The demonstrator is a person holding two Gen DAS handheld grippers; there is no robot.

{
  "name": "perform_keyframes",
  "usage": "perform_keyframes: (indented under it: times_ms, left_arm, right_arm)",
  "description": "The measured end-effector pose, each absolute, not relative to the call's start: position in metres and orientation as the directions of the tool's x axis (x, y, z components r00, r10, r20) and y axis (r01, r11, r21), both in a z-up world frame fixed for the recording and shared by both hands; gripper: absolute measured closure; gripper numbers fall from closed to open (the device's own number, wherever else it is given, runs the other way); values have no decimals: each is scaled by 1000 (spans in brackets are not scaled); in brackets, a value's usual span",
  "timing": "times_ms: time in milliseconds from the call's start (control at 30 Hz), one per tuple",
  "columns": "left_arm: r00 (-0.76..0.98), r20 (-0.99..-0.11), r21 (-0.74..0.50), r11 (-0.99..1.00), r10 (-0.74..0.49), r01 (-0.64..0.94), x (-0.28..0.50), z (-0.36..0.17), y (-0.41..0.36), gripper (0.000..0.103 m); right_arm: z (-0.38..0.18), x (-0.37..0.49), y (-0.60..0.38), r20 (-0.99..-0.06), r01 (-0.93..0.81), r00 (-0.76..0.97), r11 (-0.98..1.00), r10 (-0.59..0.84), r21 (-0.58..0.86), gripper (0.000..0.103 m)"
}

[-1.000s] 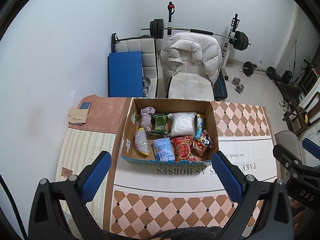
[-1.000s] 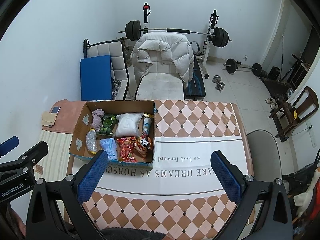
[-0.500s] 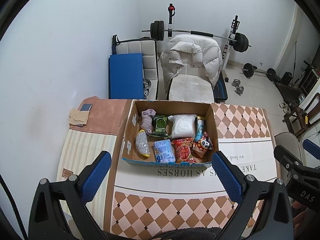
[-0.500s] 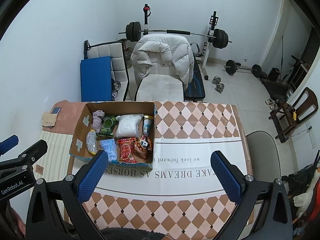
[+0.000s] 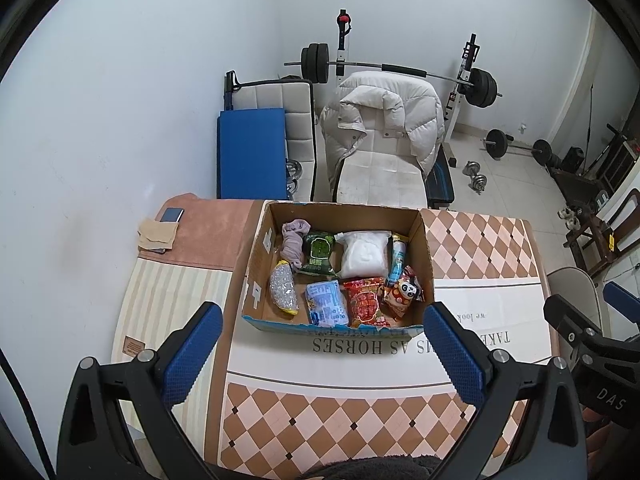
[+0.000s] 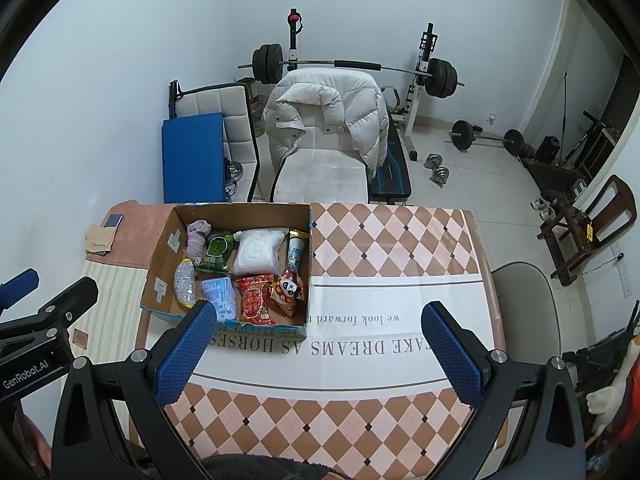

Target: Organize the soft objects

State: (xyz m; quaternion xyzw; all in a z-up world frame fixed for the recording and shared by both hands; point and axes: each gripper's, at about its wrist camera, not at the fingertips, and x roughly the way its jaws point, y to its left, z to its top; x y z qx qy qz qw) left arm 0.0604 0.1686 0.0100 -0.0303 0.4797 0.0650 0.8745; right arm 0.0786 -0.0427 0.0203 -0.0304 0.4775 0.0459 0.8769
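Left gripper (image 5: pixel 320 344) spread wide, nothing between the blue pads, hanging above the table's near edge; right gripper (image 6: pixel 316 340) same, wide apart and empty, above the near edge further right. Cardboard box (image 5: pixel 425 240) sits on the table's left half, back wall at the far edge, flaps up; the soft objects are all inside it: purple cloth (image 5: pixel 294 240) in the far-left corner; green packet (image 5: pixel 318 252) just beside it; white bag (image 5: pixel 365 254) mid-back; slim blue tube (image 5: pixel 397 258) along the right wall; silver mesh pouch (image 5: pixel 283 290) by the left wall; blue wipes pack (image 5: pixel 326 304), red snack pack (image 5: pixel 366 302) and panda packet (image 5: pixel 405 290) along the near wall, touching one another. Tablecloth (image 6: pixel 380 248) is checkered with a white printed band; box overlaps that band. Left of the table, a pink towel (image 5: pixel 208 228) carries a phone (image 5: pixel 172 214) and a tan cloth (image 5: pixel 156 234). Beyond the far edge: chair with white puffer jacket (image 5: pixel 380 120), blue mat (image 5: pixel 252 152), barbell rack (image 5: pixel 400 68).
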Motion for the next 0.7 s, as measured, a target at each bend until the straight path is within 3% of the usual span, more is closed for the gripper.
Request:
perform_keyframes:
  times_ms: [700]
  left_arm:
    - [515,-854,-4,988,76,-153,56,9,164,0]
  right_arm:
    - [23,70,-48,-843,-97,537,995,40,-15,0]
